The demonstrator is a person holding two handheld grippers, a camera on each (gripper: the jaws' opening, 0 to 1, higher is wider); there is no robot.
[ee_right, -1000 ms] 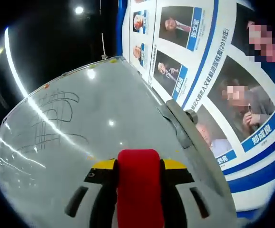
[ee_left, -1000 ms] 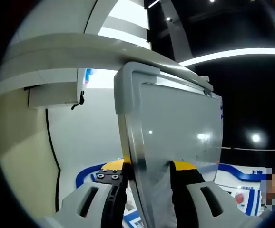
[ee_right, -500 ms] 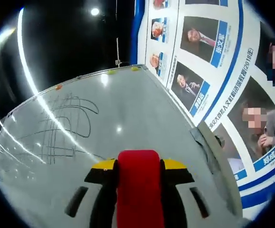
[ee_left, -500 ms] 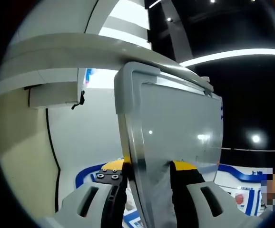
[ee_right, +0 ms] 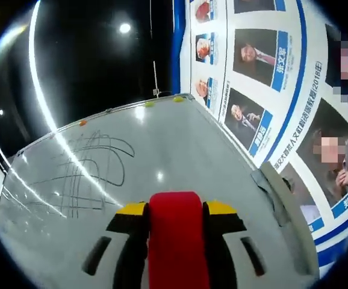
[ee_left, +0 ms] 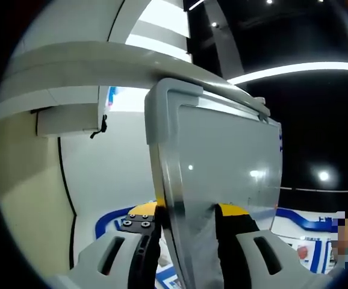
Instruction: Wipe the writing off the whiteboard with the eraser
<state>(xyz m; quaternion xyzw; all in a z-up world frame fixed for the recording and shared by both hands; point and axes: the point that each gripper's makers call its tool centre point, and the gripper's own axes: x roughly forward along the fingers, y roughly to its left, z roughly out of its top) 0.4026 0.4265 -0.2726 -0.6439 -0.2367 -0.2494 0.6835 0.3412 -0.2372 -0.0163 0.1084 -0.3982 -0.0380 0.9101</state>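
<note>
The left tool (ee_left: 186, 241) is clamped on the edge of the whiteboard (ee_left: 228, 168), its jaws narrow with the frame pinched between them, so the board stands up ahead of it and is held steady. From that side the board's face looks blank and glossy, with a grey corner cap (ee_left: 162, 102) at the far end of the gripped edge.

The right tool (ee_right: 175, 241) holds the red eraser (ee_right: 175, 235) tight between its jaws, the pad running forward along them. Ahead of it lies the board's face, and the writing (ee_right: 87, 171), a tangle of dark looping and crossing lines, sits ahead and to the left of the eraser, near but apart from it. Whether the eraser's front is already touching the board I can't quite tell from here; glare streaks cross the face and blur the faint marks on the far left. A wall of portrait posters (ee_right: 264, 90) stands beyond the board's right edge.

To do this step well, I would steer the eraser left and forward onto the scribble, keep its flat face pressed evenly to the board, and sweep in overlapping passes while the left tool braces against the push.
</note>
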